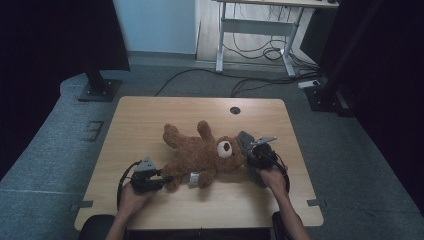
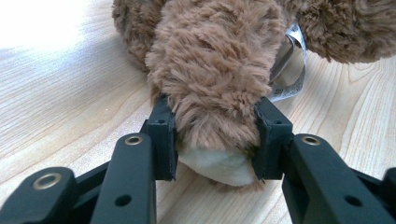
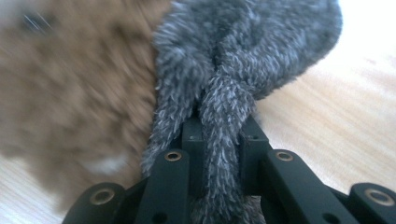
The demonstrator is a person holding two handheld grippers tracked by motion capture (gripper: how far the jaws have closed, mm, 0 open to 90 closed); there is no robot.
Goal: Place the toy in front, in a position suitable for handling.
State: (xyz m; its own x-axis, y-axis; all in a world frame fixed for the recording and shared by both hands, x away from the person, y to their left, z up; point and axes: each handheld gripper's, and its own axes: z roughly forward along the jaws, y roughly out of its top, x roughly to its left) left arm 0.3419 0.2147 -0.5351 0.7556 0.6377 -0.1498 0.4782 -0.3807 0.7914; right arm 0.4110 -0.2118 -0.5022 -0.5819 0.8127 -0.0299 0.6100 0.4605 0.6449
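Brown teddy bear (image 1: 202,155) lying on wooden table (image 1: 150,120). Left gripper (image 2: 215,140) clamped on bear's leg (image 2: 215,84). Right gripper (image 3: 223,140) pinching grey fuzzy cloth (image 3: 247,51) beside bear's head. White tag (image 2: 292,70) near leg.

The fluffy brown teddy bear (image 1: 200,155) has a cream snout with a black nose on it, and a cream pad under its foot (image 2: 219,167). The soft grey furry cloth (image 3: 243,56) has tiny white flecks all through it. A shiny white tag (image 2: 289,70) carries small grey print. The light wooden table (image 1: 150,115) shows pale wavy lines. Both grippers (image 2: 212,140) (image 3: 222,140) are black, with little gold rings.
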